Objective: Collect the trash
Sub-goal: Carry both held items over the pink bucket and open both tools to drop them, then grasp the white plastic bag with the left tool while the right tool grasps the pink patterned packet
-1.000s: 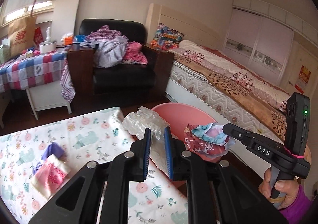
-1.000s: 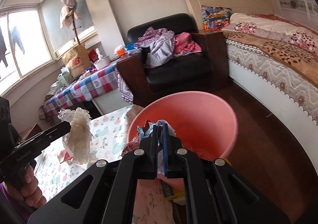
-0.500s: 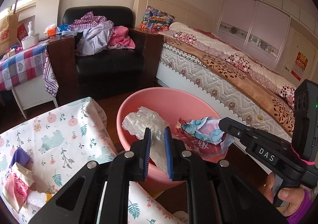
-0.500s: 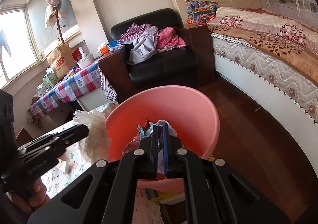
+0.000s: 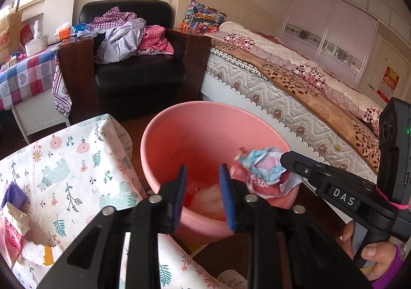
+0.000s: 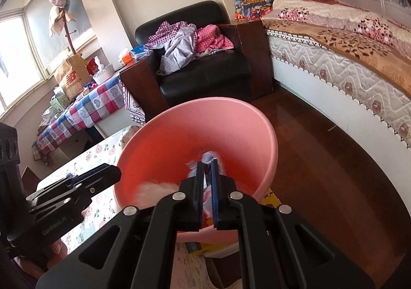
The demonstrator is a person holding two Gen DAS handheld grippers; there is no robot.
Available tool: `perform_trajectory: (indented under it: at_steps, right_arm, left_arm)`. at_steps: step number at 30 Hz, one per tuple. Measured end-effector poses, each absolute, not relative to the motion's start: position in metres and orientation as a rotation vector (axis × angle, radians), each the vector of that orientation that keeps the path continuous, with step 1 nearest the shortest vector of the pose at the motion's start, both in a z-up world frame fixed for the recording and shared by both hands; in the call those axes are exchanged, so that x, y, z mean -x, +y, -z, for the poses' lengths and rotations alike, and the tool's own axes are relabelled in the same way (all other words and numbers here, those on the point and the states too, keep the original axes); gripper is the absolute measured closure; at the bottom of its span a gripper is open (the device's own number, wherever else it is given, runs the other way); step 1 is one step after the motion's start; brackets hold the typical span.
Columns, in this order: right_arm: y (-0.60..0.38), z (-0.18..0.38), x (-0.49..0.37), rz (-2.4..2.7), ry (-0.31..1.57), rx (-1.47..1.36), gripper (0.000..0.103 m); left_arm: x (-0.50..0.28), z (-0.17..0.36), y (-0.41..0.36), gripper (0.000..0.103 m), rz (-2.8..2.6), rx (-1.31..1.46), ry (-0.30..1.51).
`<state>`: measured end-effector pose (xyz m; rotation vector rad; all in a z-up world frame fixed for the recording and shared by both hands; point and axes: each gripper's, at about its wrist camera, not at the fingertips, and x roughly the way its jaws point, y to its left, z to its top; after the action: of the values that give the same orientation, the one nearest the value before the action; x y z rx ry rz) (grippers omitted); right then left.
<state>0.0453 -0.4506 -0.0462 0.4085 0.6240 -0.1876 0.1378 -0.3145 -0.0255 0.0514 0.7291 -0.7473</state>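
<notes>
A pink plastic bin (image 5: 205,132) stands on the floor beside the flowered table (image 5: 66,160). My left gripper (image 5: 201,176) is open over the bin, and a clear crumpled plastic wrapper (image 5: 210,198) lies inside below it. My right gripper (image 6: 207,168) is shut on a crumpled colourful wrapper (image 5: 259,171) and holds it over the bin's right rim; the bin (image 6: 231,132) also shows in the right wrist view. More wrappers (image 5: 12,222) lie at the table's left edge.
A black armchair (image 5: 133,68) piled with clothes stands behind the bin. A bed (image 5: 295,78) runs along the right. A checked-cloth table (image 5: 23,76) stands at the left. Dark wood floor (image 6: 321,160) lies between bin and bed.
My left gripper has opened and the clear plastic wrapper has dropped into the bin. Both grippers have moved further over the bin. The right one still holds its wrapper.
</notes>
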Motion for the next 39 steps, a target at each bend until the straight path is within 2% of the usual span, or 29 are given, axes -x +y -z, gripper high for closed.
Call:
perform_trajectory:
  at_steps: [5, 8, 18, 39]
  right_arm:
    - [-0.451, 0.045, -0.044, 0.186, 0.620, -0.408, 0.080]
    - [-0.450, 0.044, -0.042, 0.180, 0.615, -0.407, 0.079]
    - [-0.428, 0.034, -0.035, 0.112, 0.616, -0.389, 0.079]
    - [-0.325, 0.027, -0.042, -0.089, 0.709, -0.290, 0.079]
  left_arm:
    - [-0.135, 0.021, -0.310, 0.074, 0.749, -0.041, 0.716]
    - [-0.132, 0.016, -0.306, 0.074, 0.747, -0.038, 0.703]
    - [-0.117, 0.001, -0.281, 0.062, 0.712, -0.022, 0.682]
    - [-0.088, -0.007, -0.159, 0.062, 0.551, 0.018, 0.666]
